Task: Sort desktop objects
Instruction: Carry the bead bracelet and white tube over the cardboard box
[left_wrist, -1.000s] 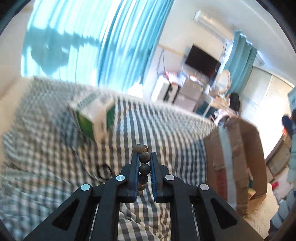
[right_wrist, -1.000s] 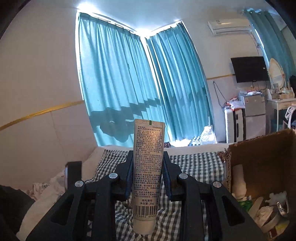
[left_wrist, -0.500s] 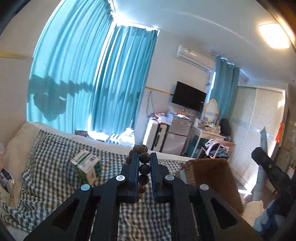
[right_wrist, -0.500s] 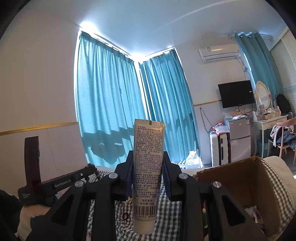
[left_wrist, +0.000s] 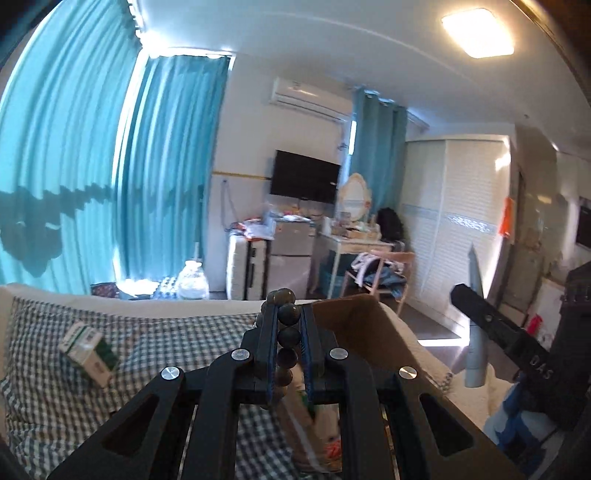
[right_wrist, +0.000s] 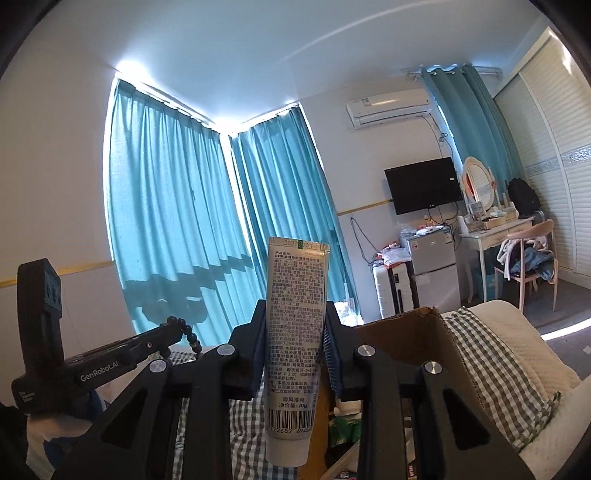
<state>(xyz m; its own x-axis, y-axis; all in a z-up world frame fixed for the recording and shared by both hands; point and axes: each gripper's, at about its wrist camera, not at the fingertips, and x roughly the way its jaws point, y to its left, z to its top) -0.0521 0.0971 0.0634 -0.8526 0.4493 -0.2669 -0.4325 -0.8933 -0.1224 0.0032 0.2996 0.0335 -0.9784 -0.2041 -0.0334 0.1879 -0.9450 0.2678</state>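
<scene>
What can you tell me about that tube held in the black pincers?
The tube is a small, soft-looking squeeze tube, silvery grey, its side covered in fine printed text with a barcode near the bottom. It stands upright, flat crimped end at the top and rounded end pointing down. The right gripper is shut on it at about mid-height, a blue pad pressing each side; nothing else touches it. It hangs in the air near the open cardboard box. From the left camera it shows edge-on as a thin pale sliver.

The open brown cardboard box (right_wrist: 424, 332) gapes upward just ahead of both grippers, its raised flap and walls the only barrier. Left of it, checked bedcloth (left_wrist: 166, 332) lies open around a small green-and-white carton (left_wrist: 88, 352).
</scene>
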